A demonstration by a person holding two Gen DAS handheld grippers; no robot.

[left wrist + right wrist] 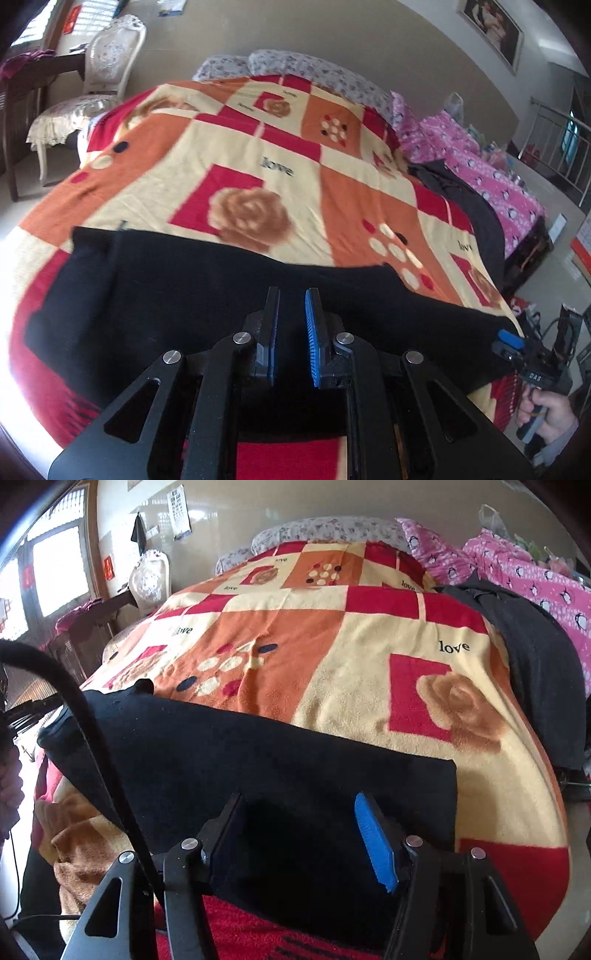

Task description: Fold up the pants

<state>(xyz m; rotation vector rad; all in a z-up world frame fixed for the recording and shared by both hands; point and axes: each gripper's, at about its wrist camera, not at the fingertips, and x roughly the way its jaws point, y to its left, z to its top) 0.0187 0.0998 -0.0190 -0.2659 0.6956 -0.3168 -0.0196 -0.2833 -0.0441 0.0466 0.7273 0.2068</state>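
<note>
The black pants point(207, 295) lie across the near edge of the bed, on the blanket point(229, 147) with the red, orange and cream squares. The left gripper point(291, 295) hangs over the middle of the pants; its fingers are almost together, with only a narrow slit between them, and I see no cloth caught in this slit. The right gripper point(299, 801) is above the end of the pants nearest to the blanket's side edge, fingers well apart, with the cloth under the gap and no pad pressing on it.

The pants look flat and dark, like one long band with a straight far edge and a square corner.

The left wrist view shows the right gripper from outside, at the corner of the pants, with a hand point(550, 410) on its handle. The right wrist view shows a black cable point(92, 731) crossing over the pants, and the far end of the pants a little raised from the blanket.
</note>
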